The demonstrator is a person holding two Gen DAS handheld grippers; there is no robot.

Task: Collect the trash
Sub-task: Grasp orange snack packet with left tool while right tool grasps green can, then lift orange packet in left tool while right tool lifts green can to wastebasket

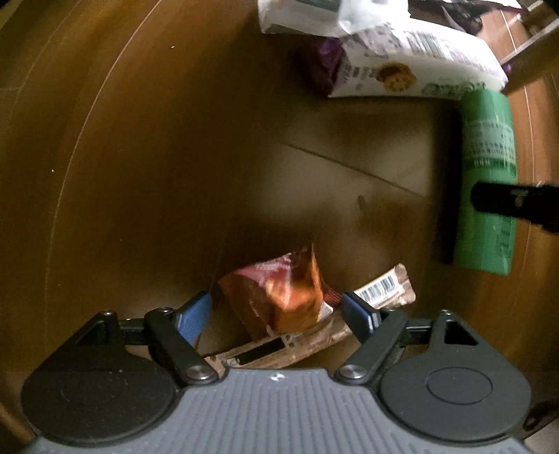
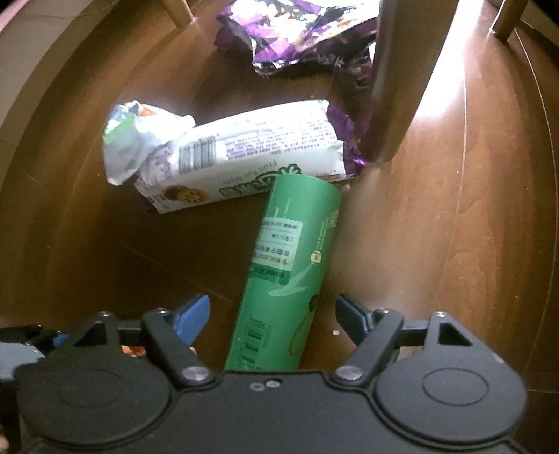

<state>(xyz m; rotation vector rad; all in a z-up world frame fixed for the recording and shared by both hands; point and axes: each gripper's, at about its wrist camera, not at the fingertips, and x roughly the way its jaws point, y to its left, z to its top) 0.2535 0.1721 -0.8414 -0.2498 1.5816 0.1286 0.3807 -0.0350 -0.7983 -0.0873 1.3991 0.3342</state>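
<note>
Left claw is spread open around an orange wrapper lying on a brown wrapper, both on the wooden floor. Only the right view shows the right claw open astride a green tube, its far end against a white cookie packet, purple wrapper beyond

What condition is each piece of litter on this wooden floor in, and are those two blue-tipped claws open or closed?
Left gripper: open, straddling the wrapper.
Right gripper: open, astride the tube.
Orange-red foil snack wrapper: crumpled, sticking up.
Brown barcoded wrapper: lying flat.
Green cardboard tube: lying on its side.
White biscuit packet: lying flat, one end crumpled.
Purple foil bag: crumpled, torn open.
</note>
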